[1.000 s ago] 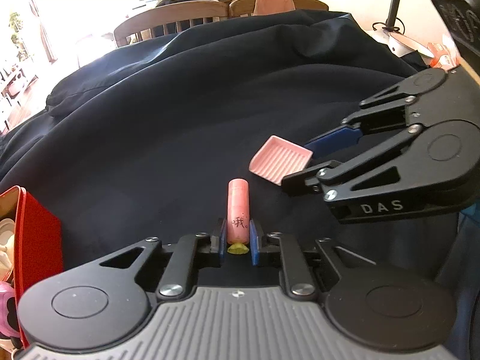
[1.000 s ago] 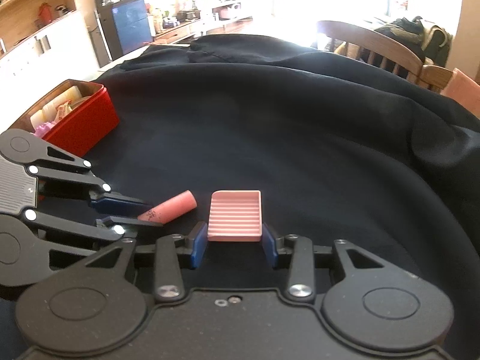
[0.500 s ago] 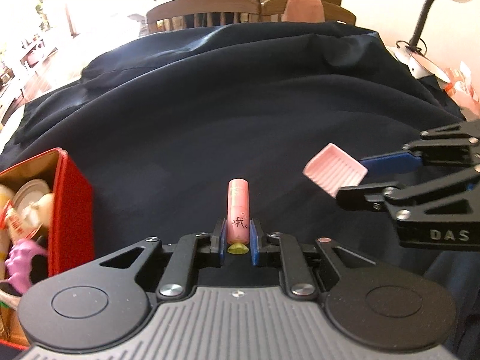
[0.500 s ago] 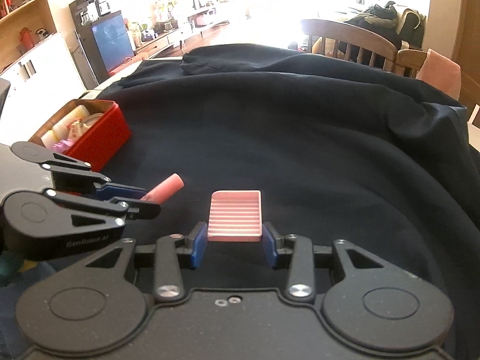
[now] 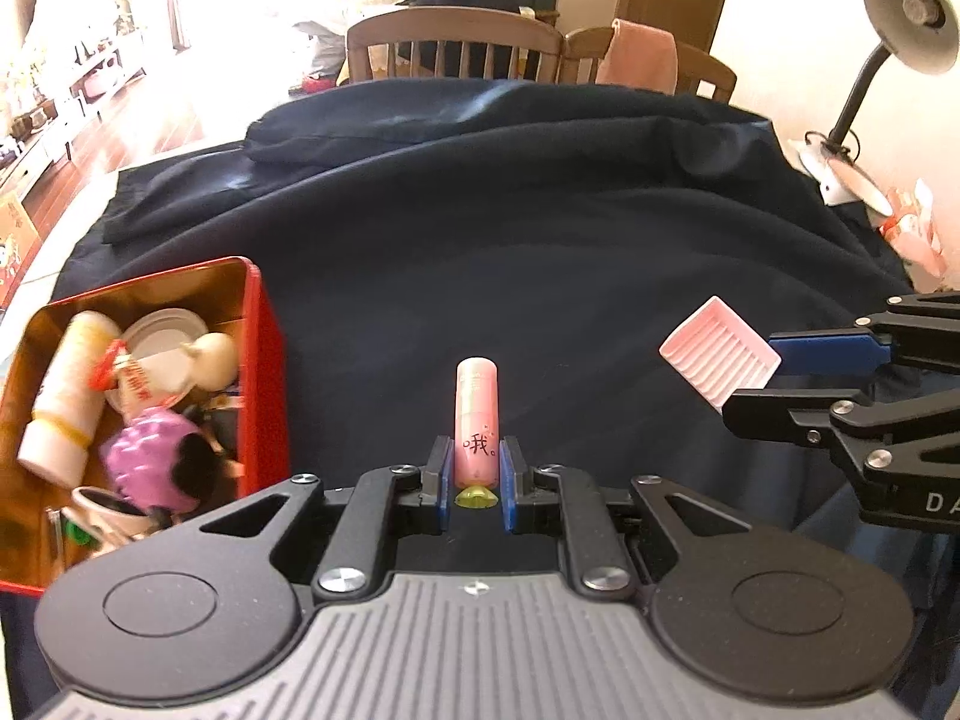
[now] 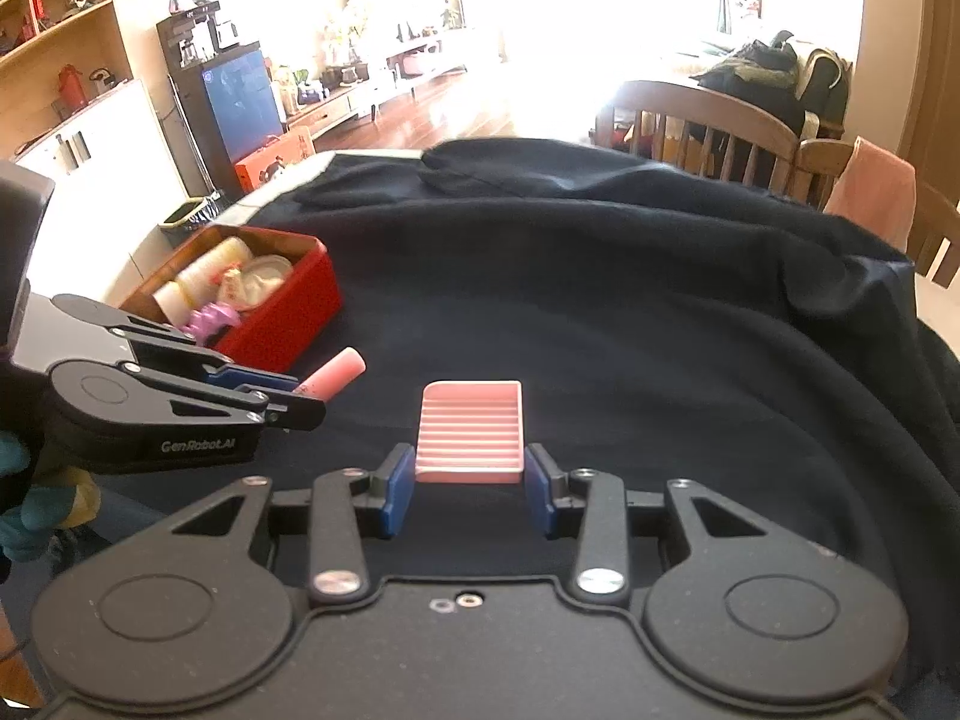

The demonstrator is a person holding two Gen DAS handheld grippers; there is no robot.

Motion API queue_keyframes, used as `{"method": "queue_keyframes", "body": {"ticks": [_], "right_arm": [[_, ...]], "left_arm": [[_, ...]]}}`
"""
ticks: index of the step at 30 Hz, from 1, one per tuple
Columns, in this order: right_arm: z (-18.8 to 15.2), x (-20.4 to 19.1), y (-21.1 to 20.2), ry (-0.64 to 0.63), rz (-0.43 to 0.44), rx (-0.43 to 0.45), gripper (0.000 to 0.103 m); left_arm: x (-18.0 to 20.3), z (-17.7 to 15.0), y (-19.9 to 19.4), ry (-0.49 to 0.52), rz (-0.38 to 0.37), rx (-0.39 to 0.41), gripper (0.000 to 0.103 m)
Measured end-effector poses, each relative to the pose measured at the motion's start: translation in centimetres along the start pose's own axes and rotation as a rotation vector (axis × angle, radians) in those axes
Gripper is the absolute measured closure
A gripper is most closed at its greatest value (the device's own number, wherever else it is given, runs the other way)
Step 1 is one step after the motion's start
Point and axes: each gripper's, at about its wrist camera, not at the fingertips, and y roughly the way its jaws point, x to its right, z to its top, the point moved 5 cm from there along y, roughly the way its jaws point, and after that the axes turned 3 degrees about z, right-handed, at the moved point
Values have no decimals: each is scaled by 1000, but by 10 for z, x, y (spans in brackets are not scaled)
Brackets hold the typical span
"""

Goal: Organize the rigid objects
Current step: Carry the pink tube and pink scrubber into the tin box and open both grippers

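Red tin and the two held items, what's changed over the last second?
Both grippers have lifted off the dark cloth and swung toward the red tin, which now shows far more of its contents in the left wrist view. The left gripper still clamps the pink tube; the right gripper still clamps the pink ridged tray. Nothing was let go.

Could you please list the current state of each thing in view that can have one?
left gripper: shut on the pink tube
pink tube: held off the cloth, pointing forward
right gripper: shut on the pink ridged tray
pink ridged tray: held off the cloth
red tin: lidless, crowded with items, resting on the dark cloth
desk lamp: whether lit cannot be told
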Motion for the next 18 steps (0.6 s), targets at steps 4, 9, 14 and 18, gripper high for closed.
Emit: {"method": "queue_keyframes", "body": {"ticks": [4, 9, 14, 18], "right_arm": [[6, -21, -7, -6, -4, 12, 64], [12, -51, -11, -7, 3, 26, 64], [20, -80, -6, -15, 10, 32, 64], [26, -101, 0, -22, 14, 35, 64]], "left_arm": [[-17, -4, -15, -15, -9, 14, 88], [-41, -9, -37, -19, 5, 54, 88], [-66, -14, -52, -30, 3, 69, 88], [-92, -20, -59, -41, 17, 71, 88]]}}
